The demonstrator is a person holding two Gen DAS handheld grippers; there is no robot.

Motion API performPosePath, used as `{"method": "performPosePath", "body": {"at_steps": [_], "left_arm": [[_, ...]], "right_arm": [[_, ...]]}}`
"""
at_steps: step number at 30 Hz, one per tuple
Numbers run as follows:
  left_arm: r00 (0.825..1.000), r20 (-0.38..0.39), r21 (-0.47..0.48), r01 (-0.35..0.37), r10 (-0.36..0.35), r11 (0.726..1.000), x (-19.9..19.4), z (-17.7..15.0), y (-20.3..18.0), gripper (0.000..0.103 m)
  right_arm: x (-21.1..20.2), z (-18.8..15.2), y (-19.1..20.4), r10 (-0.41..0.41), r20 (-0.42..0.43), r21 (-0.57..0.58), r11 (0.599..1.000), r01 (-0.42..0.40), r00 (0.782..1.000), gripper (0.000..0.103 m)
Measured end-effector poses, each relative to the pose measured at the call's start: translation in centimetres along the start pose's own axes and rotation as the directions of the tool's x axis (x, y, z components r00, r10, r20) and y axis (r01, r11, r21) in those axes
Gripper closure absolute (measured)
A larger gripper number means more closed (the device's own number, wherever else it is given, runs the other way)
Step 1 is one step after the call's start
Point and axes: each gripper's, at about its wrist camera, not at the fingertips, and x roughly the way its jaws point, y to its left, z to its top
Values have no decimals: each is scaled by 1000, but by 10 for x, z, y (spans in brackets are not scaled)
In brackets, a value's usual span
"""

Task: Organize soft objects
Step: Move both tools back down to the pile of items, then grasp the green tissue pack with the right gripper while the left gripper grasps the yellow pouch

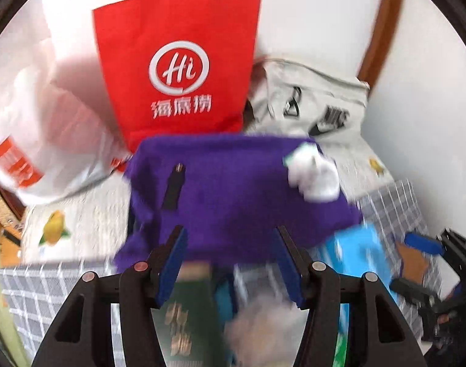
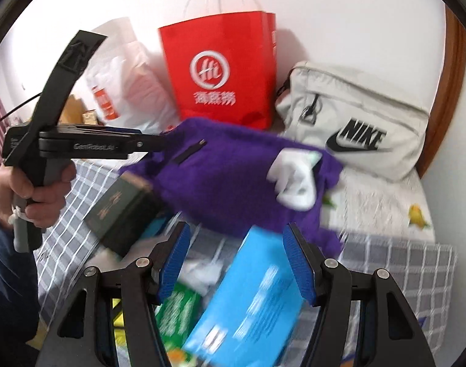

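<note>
A fuzzy purple pouch (image 1: 233,189) (image 2: 233,177) with a black zip and a white patch (image 1: 315,177) lies across boxes on the bed. My left gripper (image 1: 229,238) stands open, its blue pads wide apart, with the pouch's near edge at the fingertips. From the right wrist view a hand (image 2: 40,189) holds the left gripper (image 2: 155,143), whose tips reach the pouch's left corner. My right gripper (image 2: 236,238) is open with nothing gripped, just short of the pouch, over a light blue box (image 2: 251,299). It also shows at the right edge of the left wrist view, right gripper (image 1: 416,263).
A red paper bag (image 1: 177,67) (image 2: 223,70) stands against the wall, with a white plastic bag (image 2: 132,85) to its left and a pale Nike bag (image 2: 355,122) to its right. A dark green box (image 2: 119,211) and a green packet (image 2: 177,312) lie on a checked cloth (image 2: 401,263).
</note>
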Motion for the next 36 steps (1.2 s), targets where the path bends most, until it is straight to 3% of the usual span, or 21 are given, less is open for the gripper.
{"method": "performPosePath", "body": {"at_steps": [8, 13, 16, 26, 30, 32, 36], "left_arm": [[999, 6, -100, -40, 41, 994, -38, -98, 30, 44], [1000, 0, -193, 23, -23, 981, -48, -148, 41, 44], [998, 6, -220, 56, -56, 974, -53, -170, 42, 44], [993, -11, -261, 108, -115, 959, -49, -200, 42, 44], [990, -15, -271, 133, -142, 953, -46, -206, 43, 44], [988, -24, -274, 140, -153, 951, -44, -208, 42, 44], [985, -29, -280, 156, -171, 947, -43, -212, 40, 44]], "right_arm": [[-9, -71, 34, 52, -62, 43, 998, -49, 997, 40], [-8, -108, 53, 41, -114, 3, 999, -41, 993, 40], [-6, -126, 55, 45, -136, 50, 998, -39, 990, 40], [5, -150, 42, 115, -109, 366, 928, -67, 987, 36], [2, -147, 48, 123, -76, 402, 912, -82, 989, 34], [5, -144, 54, 107, -75, 401, 914, -69, 991, 28], [13, -141, 60, 76, -88, 401, 915, -34, 993, 27]]}}
